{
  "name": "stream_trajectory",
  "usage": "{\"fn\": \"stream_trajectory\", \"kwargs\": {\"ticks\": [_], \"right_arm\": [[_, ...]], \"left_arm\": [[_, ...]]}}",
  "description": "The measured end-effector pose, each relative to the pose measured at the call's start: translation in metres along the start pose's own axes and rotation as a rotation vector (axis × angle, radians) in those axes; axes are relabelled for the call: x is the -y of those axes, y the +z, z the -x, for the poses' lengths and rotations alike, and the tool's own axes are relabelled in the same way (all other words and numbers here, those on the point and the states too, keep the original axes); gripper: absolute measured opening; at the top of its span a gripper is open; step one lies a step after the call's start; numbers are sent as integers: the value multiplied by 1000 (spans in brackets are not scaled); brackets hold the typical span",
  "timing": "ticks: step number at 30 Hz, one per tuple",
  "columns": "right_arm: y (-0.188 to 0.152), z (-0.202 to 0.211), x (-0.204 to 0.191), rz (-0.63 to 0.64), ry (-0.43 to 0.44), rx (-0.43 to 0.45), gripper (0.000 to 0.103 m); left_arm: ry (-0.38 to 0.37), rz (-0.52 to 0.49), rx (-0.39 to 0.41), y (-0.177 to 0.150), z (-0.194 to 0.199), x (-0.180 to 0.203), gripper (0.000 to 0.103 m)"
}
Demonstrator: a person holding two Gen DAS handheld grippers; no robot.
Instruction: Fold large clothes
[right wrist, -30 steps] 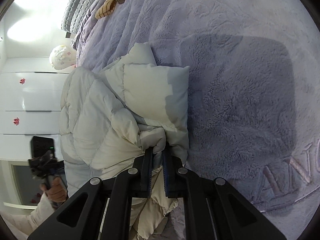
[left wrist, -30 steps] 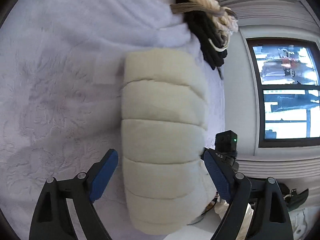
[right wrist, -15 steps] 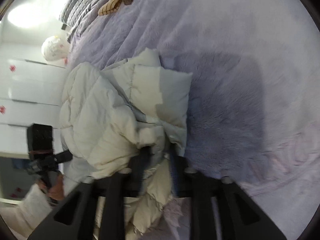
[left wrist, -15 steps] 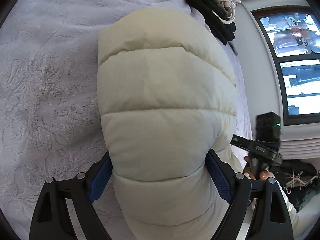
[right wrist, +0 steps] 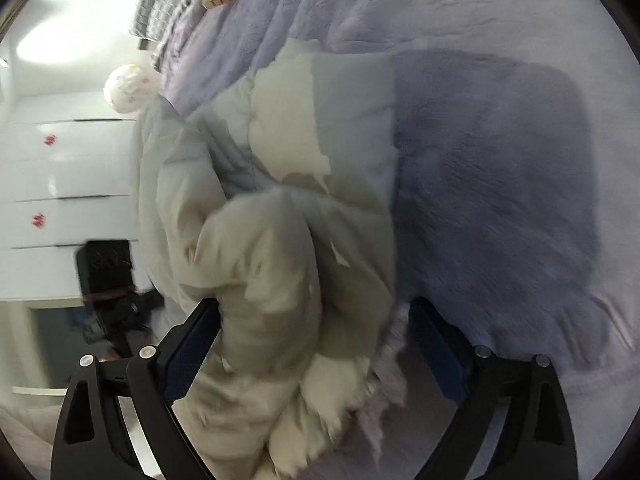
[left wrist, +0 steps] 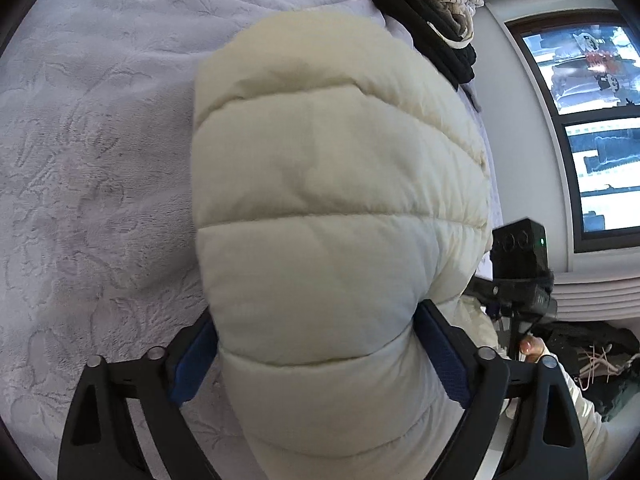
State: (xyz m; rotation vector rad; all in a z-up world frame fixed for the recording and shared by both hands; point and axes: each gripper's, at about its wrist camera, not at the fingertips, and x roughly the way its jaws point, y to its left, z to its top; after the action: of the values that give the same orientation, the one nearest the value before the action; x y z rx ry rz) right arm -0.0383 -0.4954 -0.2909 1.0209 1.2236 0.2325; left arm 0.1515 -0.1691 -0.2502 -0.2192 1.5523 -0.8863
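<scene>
A cream quilted puffer jacket point(left wrist: 336, 208) lies bunched on the lavender blanket point(left wrist: 92, 152). My left gripper point(left wrist: 316, 344) is wide open, its blue pads on either side of the puffy folded body, which bulges up between them. In the right wrist view the jacket point(right wrist: 280, 216) is crumpled with a furry trim at the bottom. My right gripper point(right wrist: 316, 340) is wide open around that bunched fabric, not clamping it. The other gripper shows at the left edge of the right wrist view point(right wrist: 106, 276).
A pile of black and striped clothes point(left wrist: 436, 20) sits at the bed's far end. A window point(left wrist: 592, 120) is on the right wall. White drawers point(right wrist: 60, 184) and a white round object point(right wrist: 130, 88) stand beside the bed.
My right gripper has opened and let go of the jacket fabric. My left gripper has moved in close, so that the jacket body now sits between its open fingers.
</scene>
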Motion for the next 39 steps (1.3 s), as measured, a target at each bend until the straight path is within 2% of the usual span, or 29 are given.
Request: {"fn": "stream_trajectory", "kwargs": {"ticks": [3, 10, 12, 14, 17, 20, 25, 31, 39], "right_arm": [[8, -13, -4, -10, 64, -11, 96], [9, -28, -8, -47, 65, -21, 93], [7, -28, -9, -67, 57, -21, 87], [4, -26, -5, -88, 59, -23, 69], [-1, -21, -12, -87, 42, -8, 55], [-6, -16, -20, -91, 37, 4, 50], [-10, -8, -38, -84, 51, 13, 49], [-12, -18, -69, -49, 61, -2, 49], [7, -85, -124, 21, 78, -57, 49]], "left_arm": [[12, 0, 3, 1, -9, 3, 98], [127, -54, 25, -1, -11, 23, 98], [168, -77, 35, -2, -11, 30, 98], [207, -103, 44, -3, -12, 37, 97], [230, -125, 55, -6, -11, 47, 92], [234, -149, 68, -11, -6, 57, 86], [233, -161, 104, -17, 21, 61, 86], [242, -137, 145, -19, 57, 43, 86], [309, -76, 216, -14, 120, -12, 86]]}}
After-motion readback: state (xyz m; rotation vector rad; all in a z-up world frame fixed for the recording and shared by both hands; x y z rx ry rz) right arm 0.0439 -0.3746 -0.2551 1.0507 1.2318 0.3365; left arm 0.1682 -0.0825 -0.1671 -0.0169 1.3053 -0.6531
